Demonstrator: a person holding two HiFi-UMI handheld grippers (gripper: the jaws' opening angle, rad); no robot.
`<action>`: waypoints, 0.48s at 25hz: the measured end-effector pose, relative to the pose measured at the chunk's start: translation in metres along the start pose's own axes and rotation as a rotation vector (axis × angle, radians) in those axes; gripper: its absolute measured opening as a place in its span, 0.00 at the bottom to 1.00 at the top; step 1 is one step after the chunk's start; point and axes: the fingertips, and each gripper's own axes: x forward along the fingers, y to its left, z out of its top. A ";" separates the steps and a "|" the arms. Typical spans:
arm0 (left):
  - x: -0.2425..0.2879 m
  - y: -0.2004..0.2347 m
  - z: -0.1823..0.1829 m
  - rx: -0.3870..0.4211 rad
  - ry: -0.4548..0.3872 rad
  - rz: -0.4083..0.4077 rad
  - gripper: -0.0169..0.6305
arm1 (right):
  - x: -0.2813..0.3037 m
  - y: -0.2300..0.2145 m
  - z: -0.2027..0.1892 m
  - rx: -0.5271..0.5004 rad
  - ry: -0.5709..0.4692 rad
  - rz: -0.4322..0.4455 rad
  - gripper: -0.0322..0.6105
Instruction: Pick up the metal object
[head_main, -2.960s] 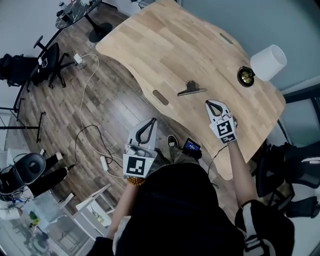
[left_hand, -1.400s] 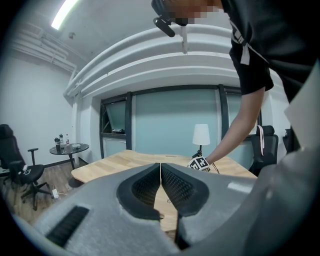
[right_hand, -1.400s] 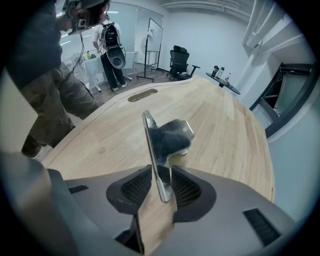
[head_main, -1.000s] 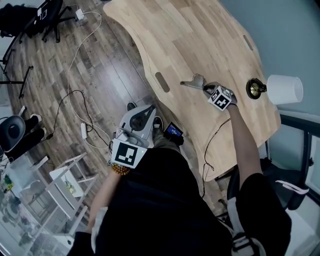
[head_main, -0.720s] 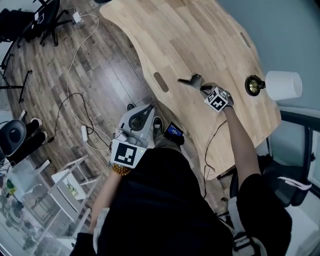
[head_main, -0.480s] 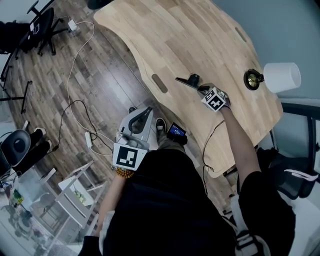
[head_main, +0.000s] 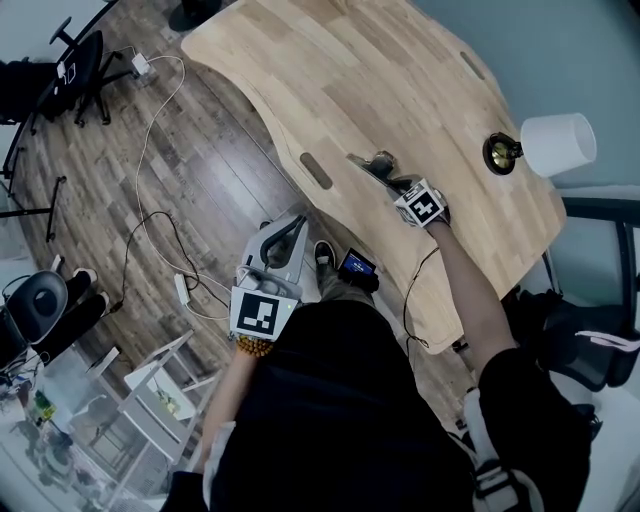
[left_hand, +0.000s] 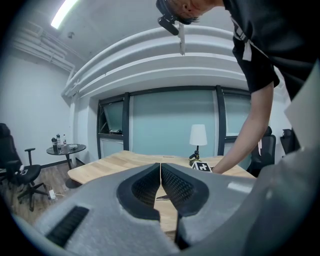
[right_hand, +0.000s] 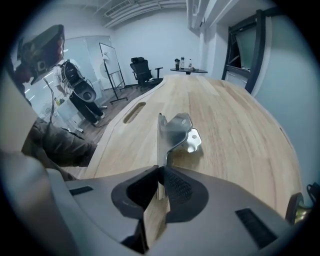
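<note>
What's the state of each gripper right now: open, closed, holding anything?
Left gripper: closed, nothing between its jaws.
Right gripper: closed on the metal object, gripping its thin edge.

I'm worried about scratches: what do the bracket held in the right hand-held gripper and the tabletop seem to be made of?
The bracket looks like bare sheet metal, perhaps steel: thin bent plate, silvery-grey sheen, punched holes. The tabletop looks like light wood with a matte finish: jointed strips and grain show. Solid or veneer, I cannot tell.
</note>
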 end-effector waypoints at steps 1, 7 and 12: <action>0.000 -0.001 0.000 -0.001 -0.002 -0.001 0.06 | 0.000 0.001 -0.001 0.014 -0.005 -0.006 0.10; 0.003 -0.004 0.000 -0.006 -0.002 -0.011 0.06 | -0.002 0.009 -0.001 0.070 -0.018 -0.001 0.09; 0.006 -0.009 0.000 -0.009 -0.008 -0.017 0.06 | -0.004 0.015 -0.001 0.075 -0.024 0.002 0.05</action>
